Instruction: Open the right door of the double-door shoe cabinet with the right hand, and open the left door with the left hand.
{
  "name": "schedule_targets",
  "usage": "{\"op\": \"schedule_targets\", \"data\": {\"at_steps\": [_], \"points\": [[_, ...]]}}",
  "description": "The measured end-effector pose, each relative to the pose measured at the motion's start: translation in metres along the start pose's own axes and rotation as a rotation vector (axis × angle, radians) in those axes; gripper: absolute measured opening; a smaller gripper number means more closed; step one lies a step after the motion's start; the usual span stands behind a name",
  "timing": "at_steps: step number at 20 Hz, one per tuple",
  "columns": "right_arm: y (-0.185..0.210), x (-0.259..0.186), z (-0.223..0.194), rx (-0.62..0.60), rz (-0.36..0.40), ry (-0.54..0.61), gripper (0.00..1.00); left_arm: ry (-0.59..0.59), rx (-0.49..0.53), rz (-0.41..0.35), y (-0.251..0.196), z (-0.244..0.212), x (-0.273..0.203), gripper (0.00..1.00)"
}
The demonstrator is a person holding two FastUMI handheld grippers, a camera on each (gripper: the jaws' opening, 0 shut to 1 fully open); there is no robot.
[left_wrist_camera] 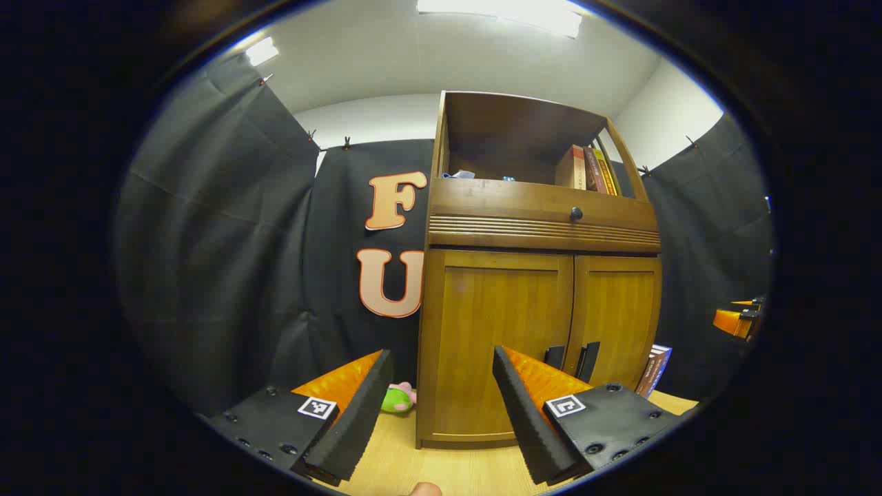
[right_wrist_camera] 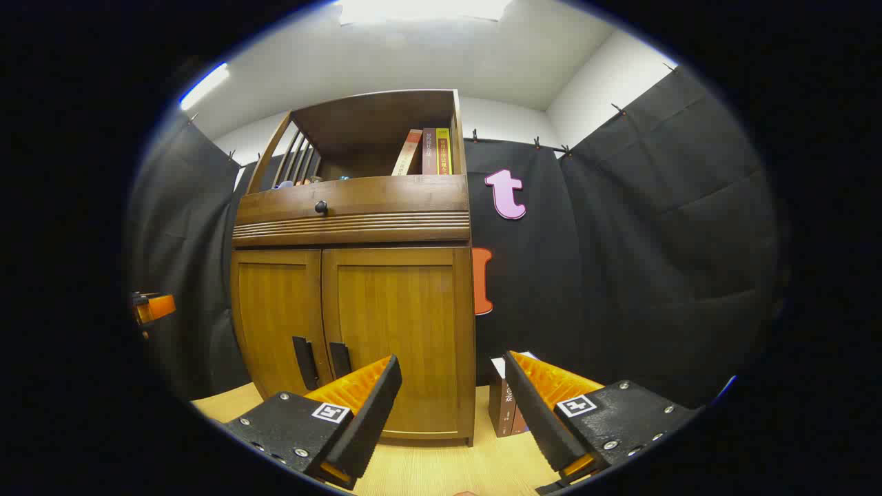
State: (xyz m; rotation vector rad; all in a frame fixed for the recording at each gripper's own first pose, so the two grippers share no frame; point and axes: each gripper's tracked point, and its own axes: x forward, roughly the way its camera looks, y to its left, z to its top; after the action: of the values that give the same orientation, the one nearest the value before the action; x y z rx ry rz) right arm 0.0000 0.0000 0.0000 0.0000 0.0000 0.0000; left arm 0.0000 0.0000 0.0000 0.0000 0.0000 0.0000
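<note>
1. Both my grippers, left (left_wrist_camera: pixel 441 406) and right (right_wrist_camera: pixel 451 413), hung with fingers wide, holding nothing.
2. Both doors, right (right_wrist_camera: pixel 396 337) and left (left_wrist_camera: pixel 493 337), stood closed ahead, so I judged approach only.
3. Next, right fingers needed the right handle (right_wrist_camera: pixel 340 359).

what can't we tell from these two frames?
- Cabinet inside: both doors shut, in both views.
- Small items on the open shelf: left gripper view, too small.
- Green toy: partly behind the left tongs and the cabinet.
- Books beside the cabinet: right gripper view, partly behind the right tongs.
</note>
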Motion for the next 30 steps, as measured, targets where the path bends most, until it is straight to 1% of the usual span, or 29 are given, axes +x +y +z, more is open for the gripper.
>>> {"op": "schedule_targets", "data": {"at_steps": [5, 9, 10, 11, 14, 15, 16, 22, 25, 28, 30], "points": [[0.005, -0.005, 0.006, -0.023, 0.002, -0.014, 0.93, -0.036, -0.042, -0.021, 0.001, 0.022, -0.011, 0.95], [0.009, -0.009, 0.009, -0.055, 0.006, -0.023, 0.94, -0.064, -0.020, -0.022, 0.005, 0.037, -0.020, 0.94], [0.010, -0.010, 0.011, -0.061, 0.006, -0.027, 1.00, -0.068, -0.017, -0.022, 0.003, 0.039, -0.021, 0.94], [0.011, -0.010, 0.012, -0.062, 0.007, -0.031, 0.94, -0.069, -0.014, -0.022, 0.002, 0.040, -0.021, 0.94], [0.014, -0.014, 0.012, -0.048, 0.020, -0.030, 0.94, -0.072, -0.003, -0.027, 0.000, 0.042, -0.025, 0.94], [0.015, -0.013, 0.011, -0.044, 0.019, -0.029, 1.00, -0.070, -0.002, -0.030, -0.001, 0.042, -0.024, 0.94], [0.014, -0.013, 0.010, -0.044, 0.016, -0.028, 0.94, -0.067, -0.004, -0.036, -0.004, 0.041, -0.024, 0.94], [0.017, -0.012, 0.003, -0.046, 0.012, -0.017, 0.94, -0.051, -0.011, -0.038, -0.002, 0.037, -0.023, 0.94], [0.029, -0.006, -0.008, -0.027, 0.023, 0.000, 0.94, -0.049, -0.016, -0.043, -0.001, 0.036, -0.024, 0.94], [0.057, 0.004, -0.023, 0.012, 0.073, 0.023, 0.94, -0.047, -0.004, -0.039, 0.002, 0.036, -0.025, 0.94], [0.073, 0.012, -0.030, 0.021, 0.091, 0.027, 0.94, -0.050, 0.001, -0.032, 0.005, 0.037, -0.028, 0.94]]}}
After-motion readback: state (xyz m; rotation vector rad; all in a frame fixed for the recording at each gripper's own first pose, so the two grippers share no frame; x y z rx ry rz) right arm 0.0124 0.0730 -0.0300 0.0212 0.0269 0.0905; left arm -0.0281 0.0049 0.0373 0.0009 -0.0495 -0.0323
